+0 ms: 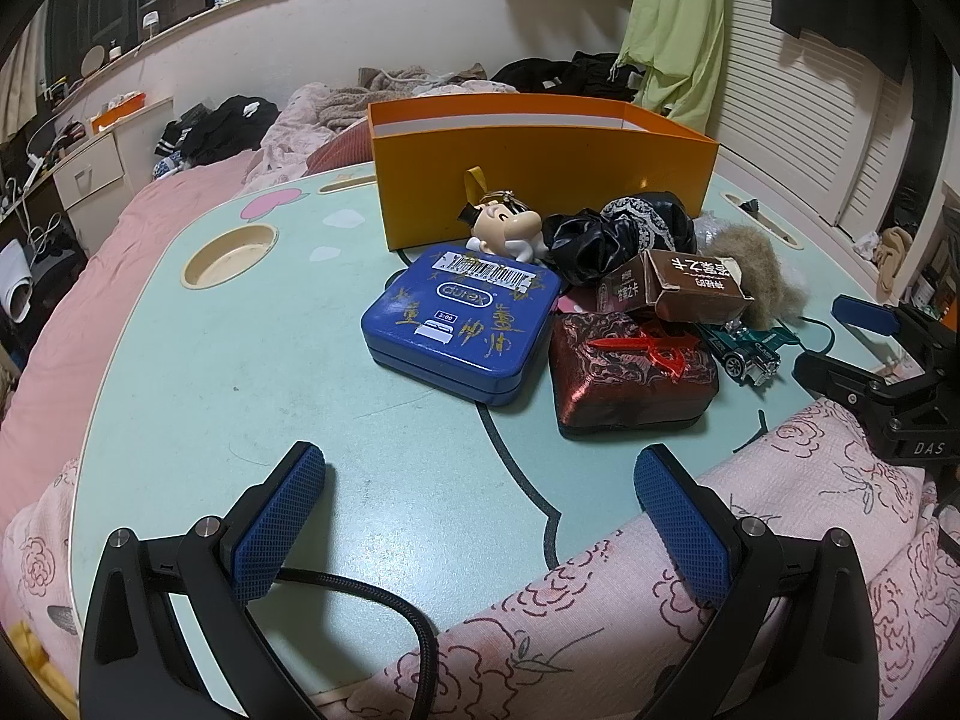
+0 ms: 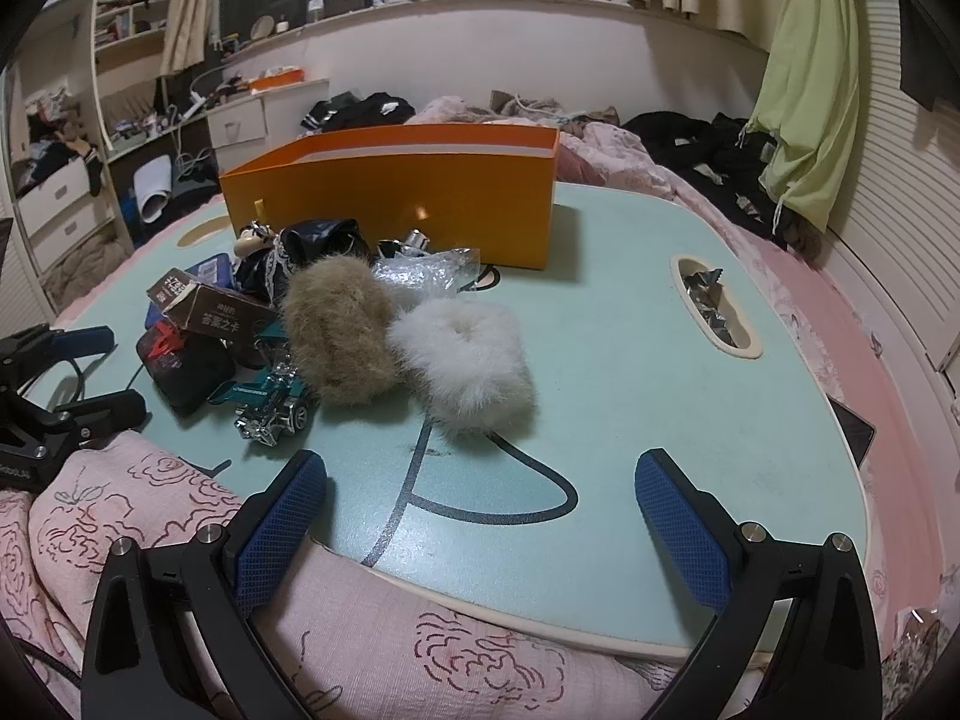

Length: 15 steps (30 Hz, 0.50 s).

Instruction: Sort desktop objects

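The orange box stands at the far side of the table, and everything to be sorted lies heaped just in front of it, so nothing appears sorted yet. The biggest risk is the crowding: the blue tin touches the red foil packet, and the brown carton leans over both, so lifting one could drag or topple a neighbour. In front of the box on its right side, the brown fur puff and white fur puff touch; soft pile may slip from a shallow pinch. The small toy car, tucked against the brown puff, could roll off. The left gripper and right gripper both hover at the table's near edge, fingers spread wide, holding nothing.
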Available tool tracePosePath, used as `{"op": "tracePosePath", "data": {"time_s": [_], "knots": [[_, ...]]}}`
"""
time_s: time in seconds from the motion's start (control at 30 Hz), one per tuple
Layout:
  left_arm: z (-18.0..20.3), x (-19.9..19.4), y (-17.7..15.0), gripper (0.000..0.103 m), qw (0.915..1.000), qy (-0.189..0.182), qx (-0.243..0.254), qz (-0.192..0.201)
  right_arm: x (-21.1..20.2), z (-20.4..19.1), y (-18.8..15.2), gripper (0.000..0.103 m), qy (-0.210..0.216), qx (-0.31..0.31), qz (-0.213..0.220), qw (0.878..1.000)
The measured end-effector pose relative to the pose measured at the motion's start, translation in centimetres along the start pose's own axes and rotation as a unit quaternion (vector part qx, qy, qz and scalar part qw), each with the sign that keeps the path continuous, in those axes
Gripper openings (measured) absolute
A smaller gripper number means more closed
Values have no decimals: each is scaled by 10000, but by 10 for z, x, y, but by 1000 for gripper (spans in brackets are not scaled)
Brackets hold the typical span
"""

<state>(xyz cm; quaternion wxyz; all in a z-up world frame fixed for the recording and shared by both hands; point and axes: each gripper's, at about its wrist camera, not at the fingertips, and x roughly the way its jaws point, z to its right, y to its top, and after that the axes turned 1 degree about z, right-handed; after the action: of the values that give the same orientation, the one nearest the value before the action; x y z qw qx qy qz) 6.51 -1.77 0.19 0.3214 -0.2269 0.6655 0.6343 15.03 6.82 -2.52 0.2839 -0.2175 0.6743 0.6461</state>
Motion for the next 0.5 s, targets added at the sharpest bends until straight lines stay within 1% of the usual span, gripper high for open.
{"op": "tracePosePath", "data": {"time_s": [0.5], "knots": [[-3,-1,-4,103,9999,82,-26,-68,1,0,0,103,7,-5,-3,10000]]}}
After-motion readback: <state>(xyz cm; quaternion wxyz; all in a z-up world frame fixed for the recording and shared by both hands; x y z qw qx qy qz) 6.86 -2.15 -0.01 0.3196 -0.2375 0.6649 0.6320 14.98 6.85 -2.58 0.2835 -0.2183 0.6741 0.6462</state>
